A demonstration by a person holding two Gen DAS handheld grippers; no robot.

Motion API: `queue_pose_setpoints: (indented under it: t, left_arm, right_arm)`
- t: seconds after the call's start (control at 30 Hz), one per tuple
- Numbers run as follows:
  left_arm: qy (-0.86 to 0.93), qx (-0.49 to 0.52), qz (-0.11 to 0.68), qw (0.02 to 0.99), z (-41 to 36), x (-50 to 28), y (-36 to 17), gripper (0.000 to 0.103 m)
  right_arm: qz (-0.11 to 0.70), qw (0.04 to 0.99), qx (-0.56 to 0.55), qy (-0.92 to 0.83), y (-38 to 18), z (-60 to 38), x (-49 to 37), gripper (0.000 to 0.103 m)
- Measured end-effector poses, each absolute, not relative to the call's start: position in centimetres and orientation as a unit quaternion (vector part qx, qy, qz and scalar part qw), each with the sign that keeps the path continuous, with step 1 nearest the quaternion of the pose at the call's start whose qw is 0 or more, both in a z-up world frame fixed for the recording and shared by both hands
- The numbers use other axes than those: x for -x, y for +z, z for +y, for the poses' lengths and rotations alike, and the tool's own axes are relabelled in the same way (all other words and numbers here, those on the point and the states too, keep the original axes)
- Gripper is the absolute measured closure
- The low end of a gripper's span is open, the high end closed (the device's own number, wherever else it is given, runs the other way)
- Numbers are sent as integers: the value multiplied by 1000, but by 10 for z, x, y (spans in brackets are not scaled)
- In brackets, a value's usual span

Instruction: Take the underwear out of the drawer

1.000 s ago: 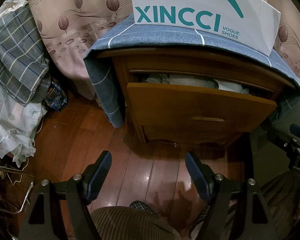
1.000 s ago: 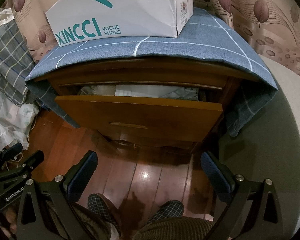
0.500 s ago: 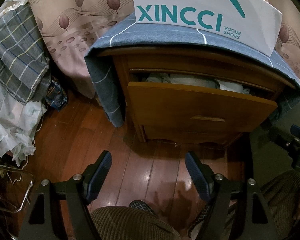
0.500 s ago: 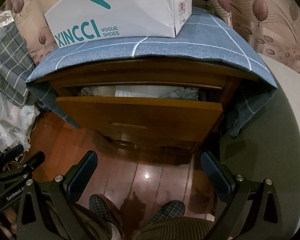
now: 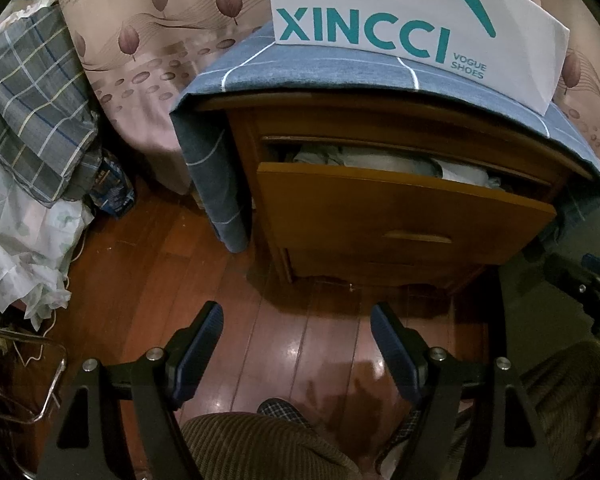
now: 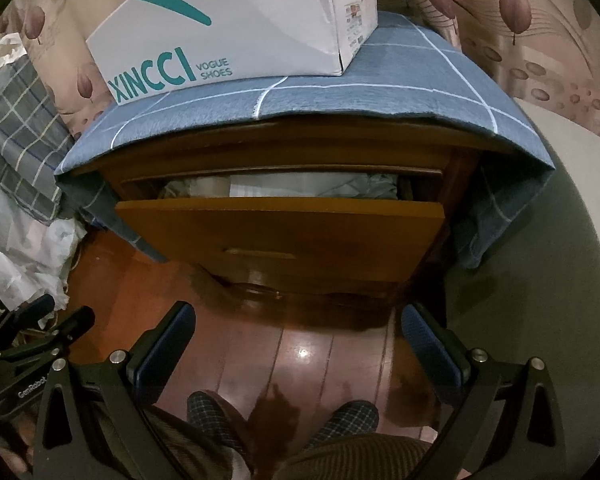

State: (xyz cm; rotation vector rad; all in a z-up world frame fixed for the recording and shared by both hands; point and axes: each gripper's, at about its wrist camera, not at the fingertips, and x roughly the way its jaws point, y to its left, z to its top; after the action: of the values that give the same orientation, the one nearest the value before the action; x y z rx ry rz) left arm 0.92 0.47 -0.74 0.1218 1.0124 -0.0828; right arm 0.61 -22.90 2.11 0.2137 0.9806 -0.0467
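You held both claws wide and empty above the wooden floor (image 6: 300, 356), the left claw (image 5: 297, 340) and right claw (image 6: 298, 334) facing the nightstand (image 6: 284, 156). Its drawer (image 6: 280, 232) stood partly open, pale folded underwear (image 6: 300, 184) showing inside, a shoe box (image 6: 228, 28) on the blue cloth (image 6: 380, 92) above.

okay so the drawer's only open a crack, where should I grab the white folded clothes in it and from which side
Take the pale fabric at its raised middle fold, coming down from above into the gap behind the drawer front. The cabinet top overhangs the slot, so pulling the drawer further out first would probably help. Both grippers, left and right, are open.
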Motion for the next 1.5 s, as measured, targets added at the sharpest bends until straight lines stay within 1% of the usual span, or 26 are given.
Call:
queue_pose_setpoints:
  t: [0.13, 0.27, 0.5, 0.7, 0.77, 1.0, 1.27, 1.37, 1.43, 1.5]
  left_arm:
    - [-43, -52, 490, 869, 7, -13, -6, 25]
    - [-56, -5, 507, 860, 13, -24, -5, 25]
    - [-72, 132, 523, 839, 24, -58, -9, 25]
    - [-67, 283, 544, 787, 32, -96, -38, 25]
    - [-63, 318, 549, 771, 33, -106, -47, 25]
    - [-53, 384, 555, 736, 31, -134, -74, 25]
    - [-49, 449, 556, 698, 41, -143, -98, 24]
    - [-57, 458, 544, 701, 49, -141, -104, 21]
    - [-58, 470, 538, 698, 58, -136, -111, 17]
    - [-51, 492, 535, 685, 58, -128, -125, 7]
  right_arm:
    - [469, 876, -106, -22, 21, -230, -5, 1]
    - [468, 876, -111, -19, 21, -232, -5, 1]
    - [467, 874, -132, -15, 21, -238, -4, 1]
    - [470, 871, -139, -12, 19, -243, -4, 1]
    - [471, 870, -144, -13, 18, -245, -4, 1]
    - [474, 865, -164, -14, 14, -253, -2, 1]
    - [470, 864, -182, -16, 13, -262, 0, 1]
    - [464, 865, -189, -22, 15, -265, 2, 1]
    - [463, 865, -193, -22, 15, -266, 2, 1]
    - [465, 864, -194, -21, 15, -266, 2, 1]
